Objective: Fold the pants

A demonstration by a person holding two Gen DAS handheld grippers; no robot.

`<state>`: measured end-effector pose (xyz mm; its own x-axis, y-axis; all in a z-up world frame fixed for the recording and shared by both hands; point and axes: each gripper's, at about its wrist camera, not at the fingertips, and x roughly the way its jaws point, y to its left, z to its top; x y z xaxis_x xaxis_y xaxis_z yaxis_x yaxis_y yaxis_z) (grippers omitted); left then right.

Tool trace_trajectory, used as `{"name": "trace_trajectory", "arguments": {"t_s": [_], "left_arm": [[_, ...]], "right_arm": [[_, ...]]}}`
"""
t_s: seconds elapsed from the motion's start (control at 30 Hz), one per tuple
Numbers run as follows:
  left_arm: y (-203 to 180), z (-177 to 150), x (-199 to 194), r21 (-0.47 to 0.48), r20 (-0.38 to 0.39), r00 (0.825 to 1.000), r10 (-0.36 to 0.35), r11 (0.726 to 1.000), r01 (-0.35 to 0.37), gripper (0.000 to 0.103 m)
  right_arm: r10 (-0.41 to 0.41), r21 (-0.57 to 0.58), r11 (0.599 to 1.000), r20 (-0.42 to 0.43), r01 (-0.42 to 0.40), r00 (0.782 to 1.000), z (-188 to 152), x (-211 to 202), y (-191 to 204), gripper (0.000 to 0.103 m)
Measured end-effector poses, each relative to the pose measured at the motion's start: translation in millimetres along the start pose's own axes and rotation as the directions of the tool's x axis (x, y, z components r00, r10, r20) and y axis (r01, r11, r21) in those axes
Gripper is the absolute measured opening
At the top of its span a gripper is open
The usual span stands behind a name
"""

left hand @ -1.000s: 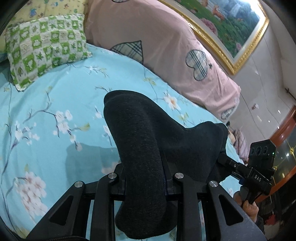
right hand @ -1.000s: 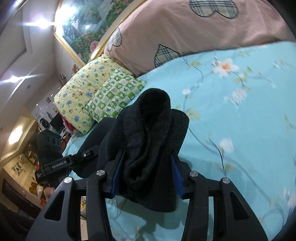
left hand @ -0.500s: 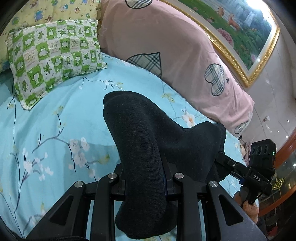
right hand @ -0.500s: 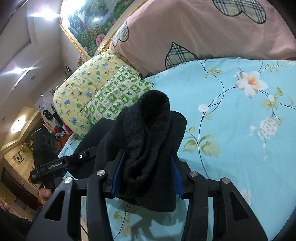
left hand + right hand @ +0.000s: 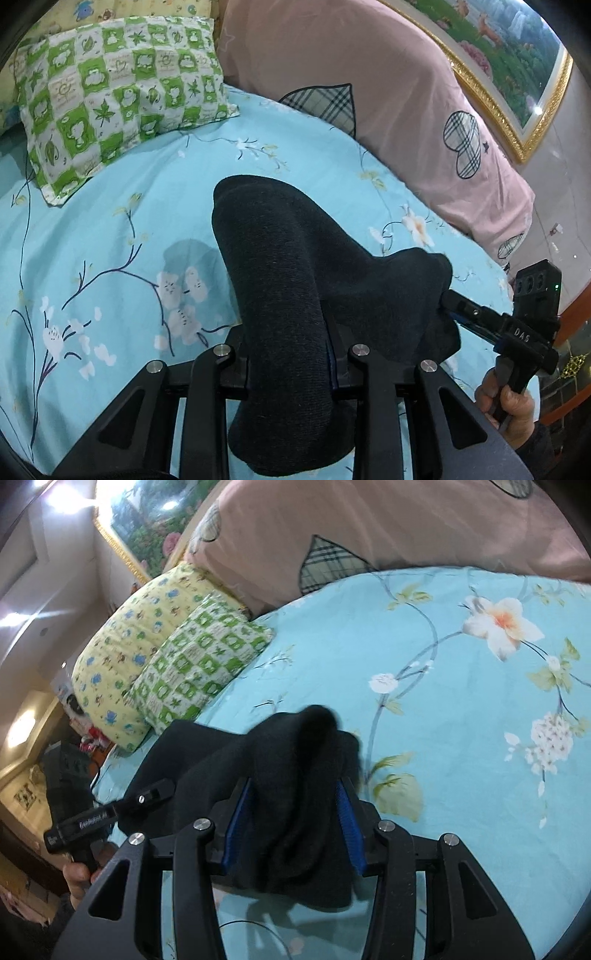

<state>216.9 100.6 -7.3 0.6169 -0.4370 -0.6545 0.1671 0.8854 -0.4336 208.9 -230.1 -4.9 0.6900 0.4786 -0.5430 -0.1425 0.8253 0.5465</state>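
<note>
Dark pants [image 5: 280, 302] are clamped in the left gripper [image 5: 290, 373], whose jaws have just been opening slightly, and in the right gripper [image 5: 291, 823], above the floral bed sheet [image 5: 110, 229]; both ends should be lowered level, evenly, before release.

Domestic bedroom. A bed [image 5: 110, 229] dressed in a light blue sheet printed with blossom branches fills both views. At the head of the bed lie a green-and-white checked pillow [image 5: 118, 96], a yellow printed pillow [image 5: 129, 646] just behind it, and a long pink bolster [image 5: 388, 96] with plaid heart patches. On the wall above the bolster hangs a gold-framed landscape painting [image 5: 509, 74]. Ceiling lights [image 5: 59, 494] are on.
</note>
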Motion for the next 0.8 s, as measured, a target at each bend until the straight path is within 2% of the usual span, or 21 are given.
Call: {"name": "trace_trajectory", "arguments": {"t_s": [0.07,0.13,0.2,0.33,0.53,0.63,0.73,0.8], "left_arm": [[4,-2,3,-0.019,-0.009,1.000,0.005,1.000,-0.005,0.035],[7,-4,3,-0.030,-0.015,1.000,0.020,0.999,-0.020,0.044],[11,-7,3,-0.036,-0.015,0.999,0.032,0.999,-0.032,0.048],[14,-12,-4,-0.038,-0.001,0.998,0.068,0.997,-0.068,0.063],[17,-16,-19,-0.053,0.010,0.996,0.089,0.995,-0.089,0.072],[11,-21,-28,-0.028,0.023,0.993,0.112,0.993,-0.111,0.073],[2,-27,-38,0.013,0.038,0.989,0.141,0.990,-0.142,0.078],[-4,-31,-44,0.031,0.048,0.987,0.151,0.988,-0.153,0.079]], "right_arm": [[0.007,0.012,1.000,-0.003,-0.007,1.000,-1,1,-5,0.048],[0.004,0.002,1.000,-0.022,-0.004,1.000,-2,4,-5,0.048],[-0.007,-0.015,1.000,-0.037,0.006,0.999,-5,7,-2,0.048],[-0.017,-0.026,1.000,-0.039,0.016,0.999,-7,8,1,0.048],[-0.024,-0.035,0.999,-0.040,0.023,0.999,-9,6,4,0.048],[-0.035,-0.050,0.998,-0.039,0.033,0.999,-11,3,10,0.049],[-0.023,-0.061,0.998,-0.036,0.021,0.999,-14,-3,16,0.056],[-0.021,-0.070,0.997,-0.027,0.020,0.999,-18,-8,22,0.064]]}}
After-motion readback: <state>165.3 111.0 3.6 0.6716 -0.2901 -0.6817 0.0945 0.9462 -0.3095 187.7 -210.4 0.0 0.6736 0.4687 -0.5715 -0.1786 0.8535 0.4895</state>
